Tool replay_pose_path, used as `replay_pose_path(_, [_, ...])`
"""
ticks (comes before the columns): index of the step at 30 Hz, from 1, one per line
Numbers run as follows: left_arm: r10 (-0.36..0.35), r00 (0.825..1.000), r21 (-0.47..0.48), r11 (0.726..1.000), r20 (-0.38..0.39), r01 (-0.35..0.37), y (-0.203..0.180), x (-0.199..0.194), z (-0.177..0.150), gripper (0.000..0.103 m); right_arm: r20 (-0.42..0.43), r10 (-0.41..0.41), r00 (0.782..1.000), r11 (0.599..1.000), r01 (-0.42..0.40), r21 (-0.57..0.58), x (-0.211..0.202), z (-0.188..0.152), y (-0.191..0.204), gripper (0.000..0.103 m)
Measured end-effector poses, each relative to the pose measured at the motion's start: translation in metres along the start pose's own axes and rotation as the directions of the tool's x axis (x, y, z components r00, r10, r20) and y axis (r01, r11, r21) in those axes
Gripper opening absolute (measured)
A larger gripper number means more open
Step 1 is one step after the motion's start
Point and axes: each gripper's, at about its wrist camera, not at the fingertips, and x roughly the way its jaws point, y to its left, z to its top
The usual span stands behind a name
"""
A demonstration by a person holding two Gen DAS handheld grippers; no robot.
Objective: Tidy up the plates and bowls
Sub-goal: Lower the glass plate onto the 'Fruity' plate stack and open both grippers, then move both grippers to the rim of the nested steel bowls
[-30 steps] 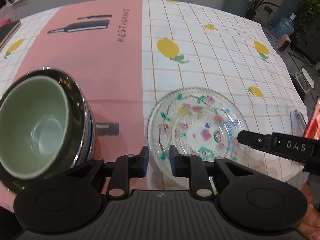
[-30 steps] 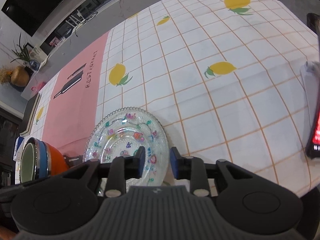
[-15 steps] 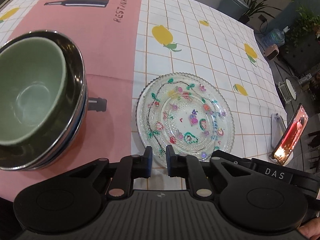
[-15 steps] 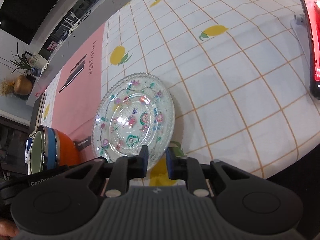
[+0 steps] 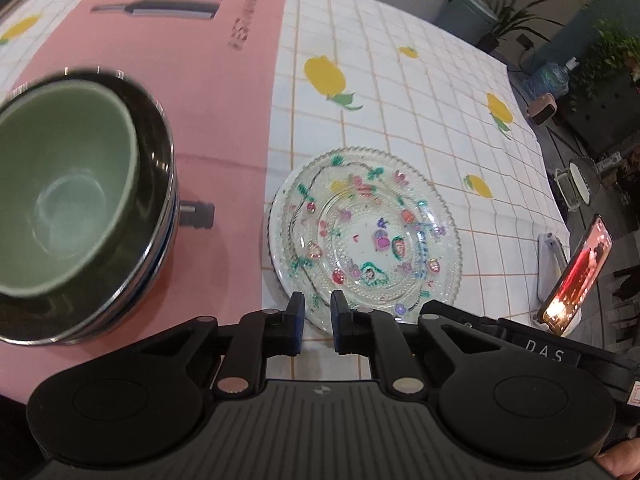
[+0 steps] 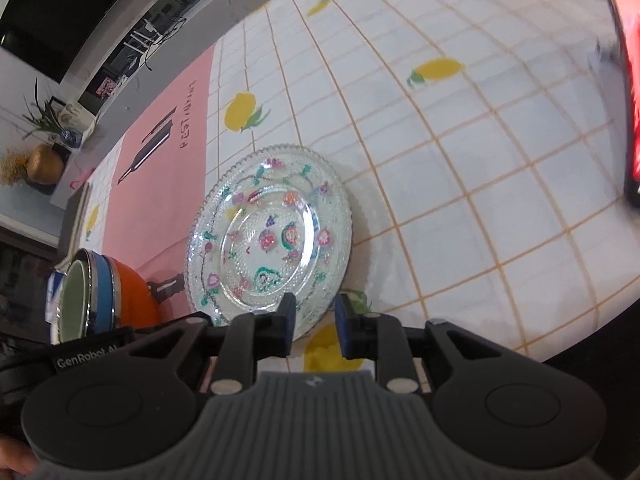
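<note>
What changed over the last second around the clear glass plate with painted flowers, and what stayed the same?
Both grippers drew back from the clear flower-painted glass plate: the right gripper, earlier reaching over its rim, now sits at its near edge; the left gripper also sits there. Neither grasped anything. The plate and the stack of nested bowls with the green one on top stayed put on the tablecloth.

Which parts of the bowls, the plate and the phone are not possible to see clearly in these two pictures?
- Bowl stack: left wrist view, left edge cuts it off; the lower bowls hide under the green bowl.
- Glass plate: both views, its near rim is covered by the tongs.
- Phone: the right wrist view shows only a blurred red strip at the edge; the screen content is unreadable.
- Pink mat lettering: too distorted to read.
</note>
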Motion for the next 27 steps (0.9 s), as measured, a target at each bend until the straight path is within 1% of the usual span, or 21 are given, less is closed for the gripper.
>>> replay_pose_path(1, [0.004, 1.0, 0.021, 1.0, 0.007, -0.004, -0.003, -0.003, 0.001, 0.019, 0.013, -0.009, 1.0, 1.0, 0.009, -0.019, -0.004, 0.001, 0.003, 0.027])
replay_pose_path(3, [0.0, 1.0, 0.062, 0.998, 0.021, -0.002, -0.007, -0.011, 0.002, 0.019, 0.038, -0.023, 0.999, 0.998, 0.025, -0.055, -0.012, 0.003, 0.011, 0.028])
replay_pose_path(7, [-0.03, 0.999, 0.135, 0.991, 0.035, 0.025, -0.013, -0.029, 0.006, 0.022, 0.084, -0.03, 0.996, 0.991, 0.04, -0.127, -0.027, 0.006, 0.03, 0.029])
replay_pose_path(9, [-0.046, 0.998, 0.153, 0.988, 0.052, 0.038, -0.012, -0.041, 0.008, 0.022, 0.088, -0.007, 0.996, 0.989, 0.02, -0.15, -0.032, 0.007, 0.041, 0.036])
replay_pose_path(11, [-0.06, 0.995, 0.171, 0.984, 0.08, 0.045, -0.011, -0.055, 0.01, 0.022, 0.085, 0.017, 0.996, 0.986, -0.002, -0.169, -0.034, 0.008, 0.052, 0.039])
replay_pose_path(13, [-0.068, 0.991, 0.174, 0.984, 0.112, 0.048, -0.006, -0.07, 0.013, 0.027, 0.084, 0.037, 0.996, 0.982, -0.021, -0.187, -0.036, 0.01, 0.064, 0.046])
replay_pose_path(15, [-0.073, 0.985, 0.163, 0.985, 0.154, 0.047, 0.002, -0.085, 0.017, 0.033, 0.082, 0.061, 0.995, 0.978, -0.043, -0.204, -0.037, 0.011, 0.076, 0.05])
replay_pose_path(16, [-0.073, 0.982, 0.154, 0.987, 0.176, 0.046, 0.008, -0.093, 0.019, 0.039, 0.078, 0.071, 0.994, 0.976, -0.053, -0.211, -0.037, 0.012, 0.082, 0.051])
replay_pose_path(17, [-0.071, 0.977, 0.143, 0.989, 0.202, 0.043, 0.014, -0.101, 0.021, 0.042, 0.074, 0.081, 0.994, 0.974, -0.063, -0.218, -0.037, 0.013, 0.089, 0.056])
replay_pose_path(18, [-0.066, 0.972, 0.131, 0.991, 0.226, 0.037, 0.02, -0.108, 0.023, 0.048, 0.072, 0.092, 0.993, 0.972, -0.074, -0.225, -0.036, 0.014, 0.095, 0.059])
replay_pose_path(19, [-0.056, 0.966, 0.117, 0.993, 0.252, 0.027, 0.027, -0.115, 0.025, 0.051, 0.069, 0.104, 0.992, 0.969, -0.085, -0.232, -0.035, 0.014, 0.101, 0.06])
replay_pose_path(22, [-0.004, 0.947, 0.071, 0.997, 0.322, -0.02, 0.048, -0.133, 0.03, 0.057, 0.054, 0.124, 0.991, 0.962, -0.106, -0.252, -0.028, 0.015, 0.121, 0.062])
replay_pose_path(23, [0.011, 0.941, 0.053, 0.998, 0.338, -0.03, 0.056, -0.137, 0.031, 0.058, 0.045, 0.13, 0.99, 0.96, -0.115, -0.257, -0.025, 0.015, 0.128, 0.064])
replay_pose_path(25, [0.032, 0.931, 0.016, 0.999, 0.365, -0.04, 0.072, -0.142, 0.033, 0.063, 0.021, 0.138, 0.99, 0.956, -0.128, -0.262, -0.016, 0.014, 0.139, 0.072])
replay_pose_path(27, [0.057, 0.923, -0.009, 0.998, 0.38, -0.058, 0.086, -0.143, 0.034, 0.065, -0.011, 0.132, 0.991, 0.956, -0.13, -0.264, -0.004, 0.011, 0.15, 0.072])
